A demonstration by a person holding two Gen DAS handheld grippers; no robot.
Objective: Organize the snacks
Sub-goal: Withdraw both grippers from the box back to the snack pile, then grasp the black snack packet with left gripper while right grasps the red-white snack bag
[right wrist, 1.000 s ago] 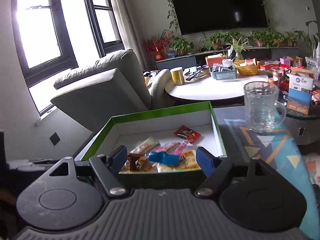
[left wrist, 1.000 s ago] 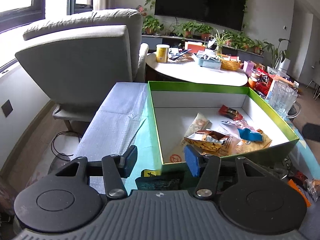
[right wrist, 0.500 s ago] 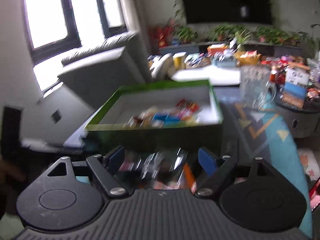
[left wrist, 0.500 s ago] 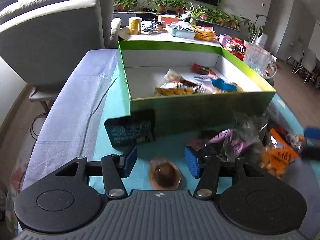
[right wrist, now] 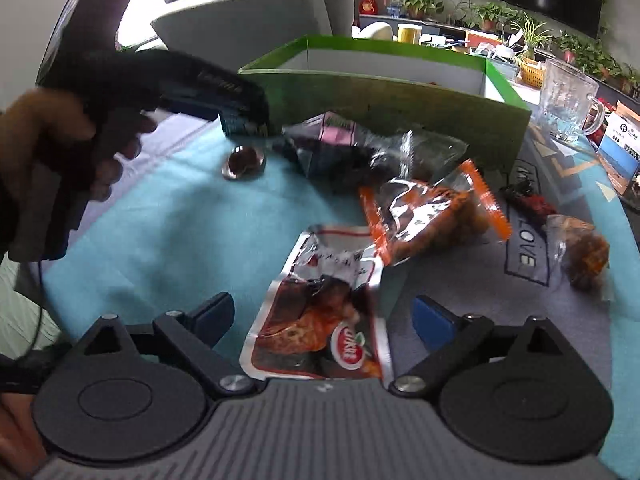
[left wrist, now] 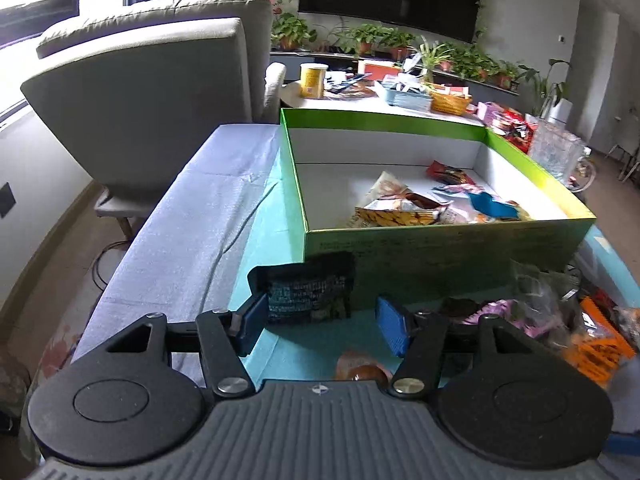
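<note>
**Both tools low over the snack pile, box waiting behind**

Closest in, the right tool hangs over the counter with its jaws spread wide, gripping nothing. Right between those blue pads lies a red-and-white meat snack packet, flat on the cloth and untouched. Just past it, an orange-edged clear packet leans across the packet's top corner, and off to the right sits a small clear bag of reddish pieces.

Over to the left tool: its jaws are opening, nothing pressed between them. A dark snack pouch stands just beyond the pads, propped against the near wall of the green box. Below the pads, a small round wrapped sweet lies on the teal cloth. From the right wrist view, a hand grips that left tool's handle.

Further on, the green box sits open, several packets heaped in its near right part. Beside its right end stands a glass mug. Behind everything, a grey armchair.
</note>
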